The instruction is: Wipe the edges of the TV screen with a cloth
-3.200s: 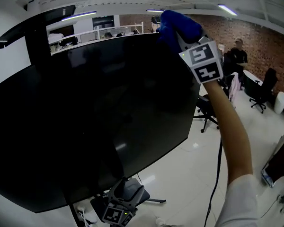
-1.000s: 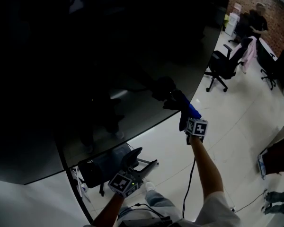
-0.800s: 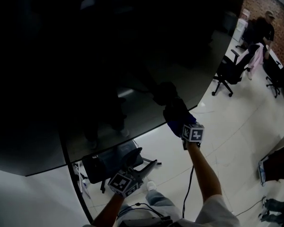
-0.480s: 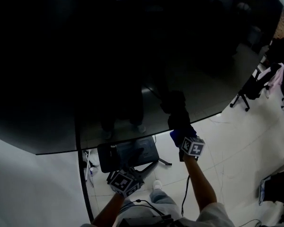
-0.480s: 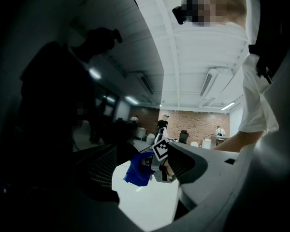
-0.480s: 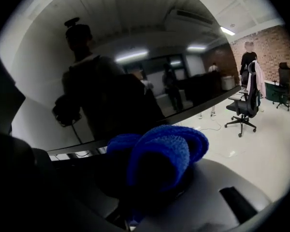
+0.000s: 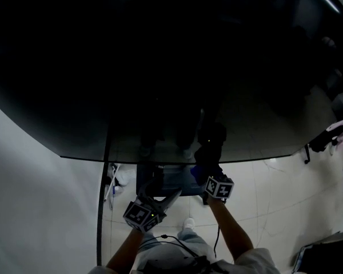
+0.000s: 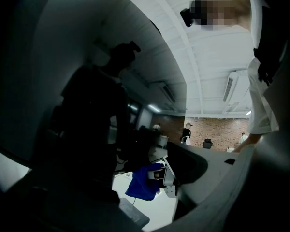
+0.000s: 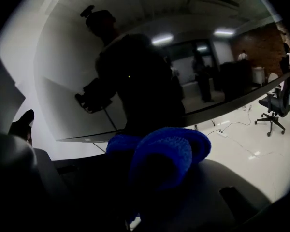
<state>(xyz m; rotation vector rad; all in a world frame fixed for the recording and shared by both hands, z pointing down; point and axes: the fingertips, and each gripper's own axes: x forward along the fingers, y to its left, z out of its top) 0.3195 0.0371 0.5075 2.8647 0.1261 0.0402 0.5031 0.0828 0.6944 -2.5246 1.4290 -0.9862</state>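
Observation:
The big dark TV screen (image 7: 160, 67) fills most of the head view, and its bottom edge (image 7: 263, 157) runs across the middle. My right gripper (image 7: 207, 165) is shut on a blue cloth (image 7: 198, 170) and holds it up against that bottom edge, a little right of centre. In the right gripper view the cloth (image 9: 159, 153) bulges out of the jaws just under the screen's edge (image 9: 222, 106). My left gripper (image 7: 163, 196) hangs lower and to the left, open and empty, away from the screen. Its own view shows the cloth (image 8: 144, 181) beside the screen.
The black TV stand base (image 7: 160, 178) sits on the white floor under the screen, with a thin black pole (image 7: 100, 210) to its left. A white wall (image 7: 34, 198) is at the left. An office chair (image 7: 326, 140) stands at the far right.
The right gripper carried the cloth from the screen's top right corner down the right side, then left along the bottom edge. The left gripper stayed low.

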